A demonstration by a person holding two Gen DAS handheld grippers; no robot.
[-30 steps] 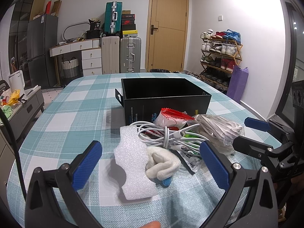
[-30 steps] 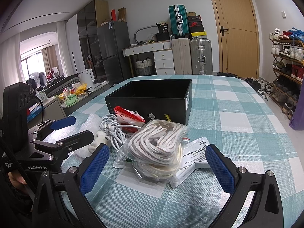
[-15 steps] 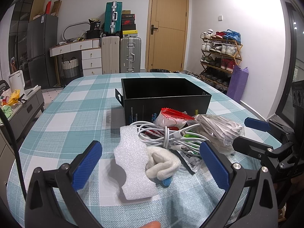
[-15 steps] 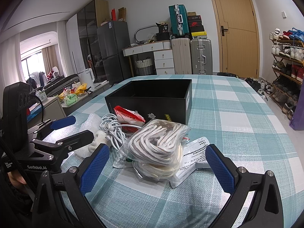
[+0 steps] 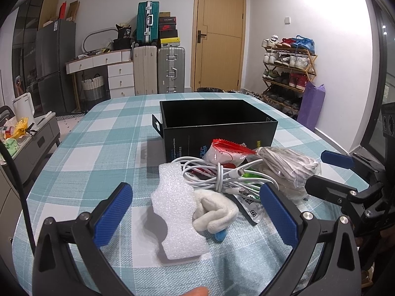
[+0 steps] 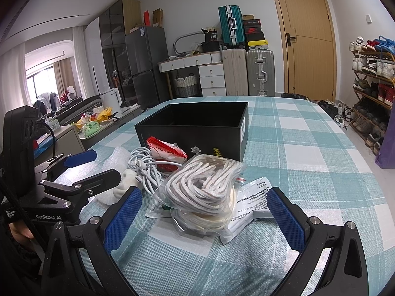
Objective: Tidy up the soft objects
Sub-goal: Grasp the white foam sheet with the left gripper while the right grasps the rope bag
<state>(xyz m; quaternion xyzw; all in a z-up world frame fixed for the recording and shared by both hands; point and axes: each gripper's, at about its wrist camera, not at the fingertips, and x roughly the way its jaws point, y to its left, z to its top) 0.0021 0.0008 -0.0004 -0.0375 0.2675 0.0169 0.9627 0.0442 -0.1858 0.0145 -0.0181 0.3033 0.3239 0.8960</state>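
Lying in a loose heap on the checked worktop (image 5: 81, 162), just in front of the open black box (image 5: 217, 123), the soft things all look light and yielding. The foam sheet (image 5: 175, 209) nearest the left hand-held gripper (image 5: 195, 214) should crush easily and weigh almost nothing, so a pinch across its narrow waist seems best. Touching its right edge is a cream plush piece (image 5: 214, 212), which would squash and drape; taking its thick folded middle looks safest. The white cable (image 5: 222, 175) is springy and tangled, likely to drag neighbours along if lifted by one loop. The bagged rope (image 6: 205, 185), between the fingers of the right hand-held gripper (image 6: 202, 219) in its own view, has a slick plastic skin that may slide, so a grip on the bulging coil rather than the loose film is wiser. Both hand-held grippers stand spread wide and empty, above the worktop. A red packet (image 5: 227, 150) leans against the box, half covered by cable. Something blue (image 5: 219, 235) pokes out under the plush and cannot be identified; green and red bits under the cable are likewise unclear, and the printed pouch (image 6: 254, 197) is mostly buried. The box floor is out of sight.
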